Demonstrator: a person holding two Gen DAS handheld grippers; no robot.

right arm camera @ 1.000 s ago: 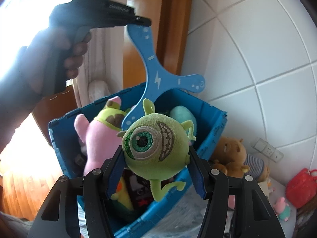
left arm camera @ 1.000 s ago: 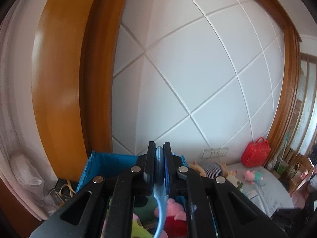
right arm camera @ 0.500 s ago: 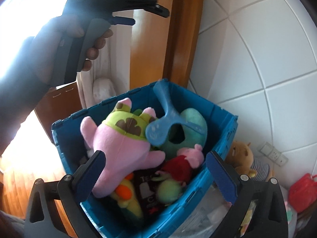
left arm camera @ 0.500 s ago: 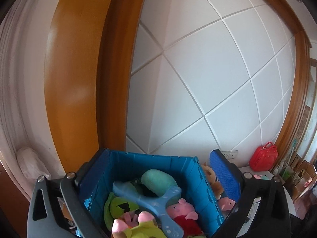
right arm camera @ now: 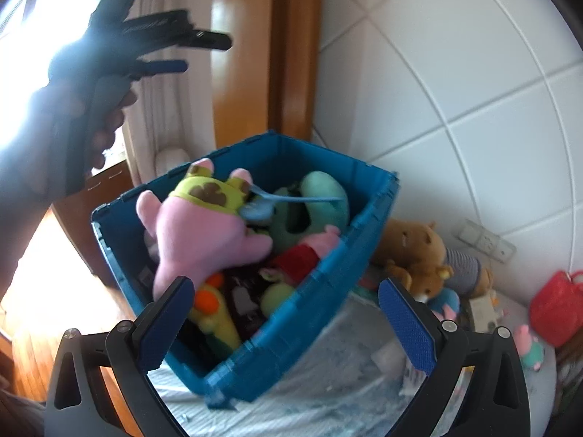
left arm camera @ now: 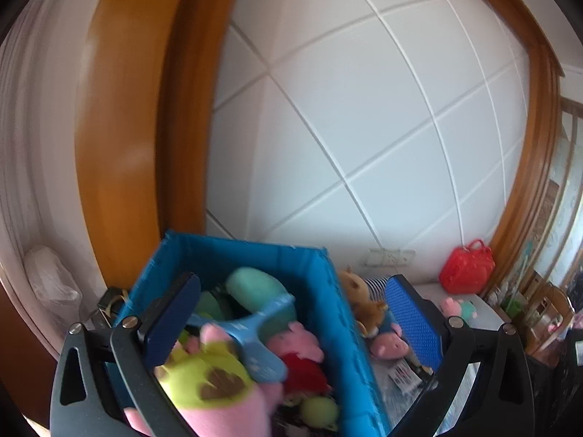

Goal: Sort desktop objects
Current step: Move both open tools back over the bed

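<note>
Brown plush bear lies just right of the empty, wide-spread right gripper, beside the blue plastic crate. Left gripper, also wide and empty, hovers farther off.

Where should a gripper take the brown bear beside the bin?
Probably the brown bear's head, from above: it is the highest, roundest part, clear of the bin, while toys crowd its lower body.
</note>
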